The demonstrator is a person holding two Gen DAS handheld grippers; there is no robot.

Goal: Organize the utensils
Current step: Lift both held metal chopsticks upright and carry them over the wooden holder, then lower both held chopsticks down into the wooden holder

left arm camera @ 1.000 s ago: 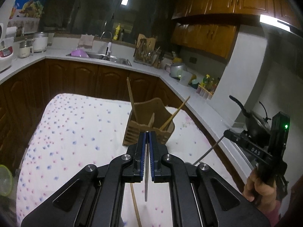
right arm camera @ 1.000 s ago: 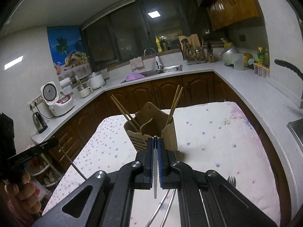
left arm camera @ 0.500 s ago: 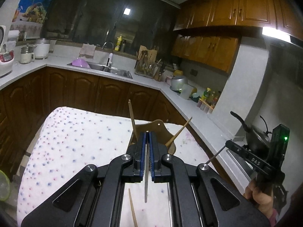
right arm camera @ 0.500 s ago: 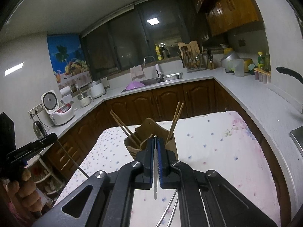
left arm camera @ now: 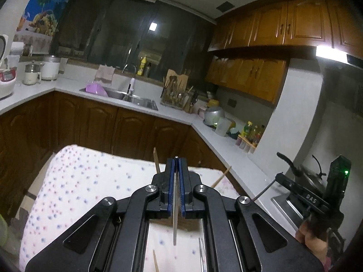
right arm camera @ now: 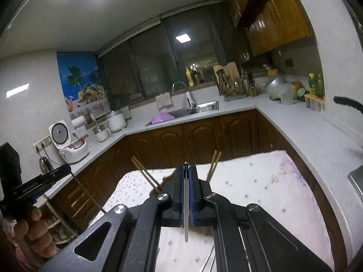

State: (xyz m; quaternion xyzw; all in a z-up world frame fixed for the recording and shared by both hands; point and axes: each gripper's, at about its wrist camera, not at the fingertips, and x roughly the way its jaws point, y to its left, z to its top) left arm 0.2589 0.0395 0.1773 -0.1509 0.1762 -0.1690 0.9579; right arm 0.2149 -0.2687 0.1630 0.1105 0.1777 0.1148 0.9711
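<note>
Both jaws are closed, each pinching one thin utensil. My left gripper [left arm camera: 176, 172] clamps a pale wooden chopstick [left arm camera: 174, 226] whose end hangs below the pads; my right gripper [right arm camera: 186, 179] clamps a slim metal handle [right arm camera: 186, 222], though I cannot tell which utensil it belongs to. Both are raised above the dotted cloth [left arm camera: 74, 188]. Beyond the right gripper I count four chopsticks standing in the holder [right arm camera: 168, 178], two leaning left [right arm camera: 145, 174] and two leaning right [right arm camera: 213, 164]; the holder itself is mostly hidden. Two metal handles [right arm camera: 209, 260] lie on the cloth below, and one loose chopstick [left arm camera: 155, 261] under the left gripper.
</note>
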